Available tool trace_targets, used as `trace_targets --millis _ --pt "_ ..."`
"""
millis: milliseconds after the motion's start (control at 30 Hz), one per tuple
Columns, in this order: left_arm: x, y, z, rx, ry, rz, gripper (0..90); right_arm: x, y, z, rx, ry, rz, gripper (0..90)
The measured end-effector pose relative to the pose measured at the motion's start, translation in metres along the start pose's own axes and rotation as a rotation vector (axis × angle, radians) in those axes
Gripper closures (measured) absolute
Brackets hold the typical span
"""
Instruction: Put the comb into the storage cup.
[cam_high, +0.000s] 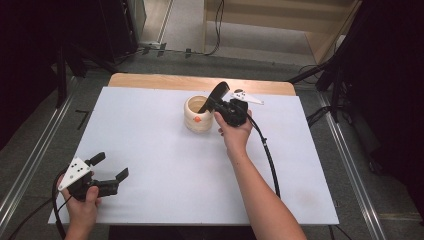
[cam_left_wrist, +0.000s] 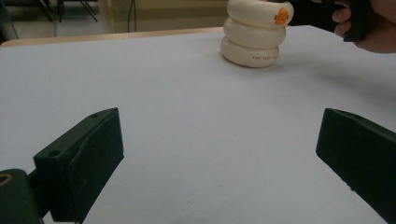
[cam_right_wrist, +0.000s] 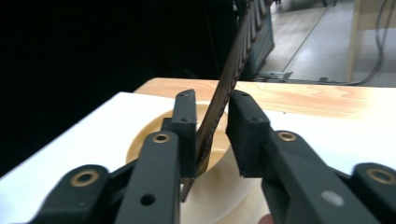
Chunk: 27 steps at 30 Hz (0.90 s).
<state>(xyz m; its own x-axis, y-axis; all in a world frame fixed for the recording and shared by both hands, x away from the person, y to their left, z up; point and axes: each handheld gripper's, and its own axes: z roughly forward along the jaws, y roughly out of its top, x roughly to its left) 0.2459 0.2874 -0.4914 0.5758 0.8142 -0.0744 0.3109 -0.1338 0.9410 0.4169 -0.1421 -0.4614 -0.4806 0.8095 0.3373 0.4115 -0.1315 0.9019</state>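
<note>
The dark comb (cam_right_wrist: 233, 70) stands tilted inside the cream ringed cup (cam_high: 196, 114) at the table's far middle, leaning on its rim. The right gripper (cam_right_wrist: 211, 128) has loosened, its jaws slightly apart beside the comb, apparently to leave it there. The left gripper (cam_left_wrist: 219, 154) waits spread wide and empty, near the table's (cam_high: 165, 165) front left corner.

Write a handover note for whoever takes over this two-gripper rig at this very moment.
Left gripper: open, holding nothing, low over the near left of the white table.
Right gripper: over the cream ringed holder, jaws slightly apart around a dark flat comb-like tool; whether the pads press on it is unclear.
Done: the tool's lower end is inside the holder and the tool leans out.
Left: free the tool fully and draw the right gripper back.
</note>
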Motion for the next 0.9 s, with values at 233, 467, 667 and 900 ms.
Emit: trace_targets --millis 233,467,667,900 --pt "0.000 0.000 0.000 0.001 -0.001 0.002 0.7 -0.001 0.000 -0.005 0.015 -0.050 -0.053 52.8" --pt "0.000 0.000 0.000 0.003 0.001 0.002 0.7 -0.002 0.003 -0.011 0.027 -0.060 -0.076 43.2" --pt "0.000 0.000 0.000 0.003 0.001 0.003 0.7 0.002 0.005 -0.018 0.039 -0.080 -0.128 37.7" --pt "0.000 0.000 0.000 0.003 0.002 0.004 0.7 0.004 0.007 -0.027 0.053 -0.085 -0.134 18.0"
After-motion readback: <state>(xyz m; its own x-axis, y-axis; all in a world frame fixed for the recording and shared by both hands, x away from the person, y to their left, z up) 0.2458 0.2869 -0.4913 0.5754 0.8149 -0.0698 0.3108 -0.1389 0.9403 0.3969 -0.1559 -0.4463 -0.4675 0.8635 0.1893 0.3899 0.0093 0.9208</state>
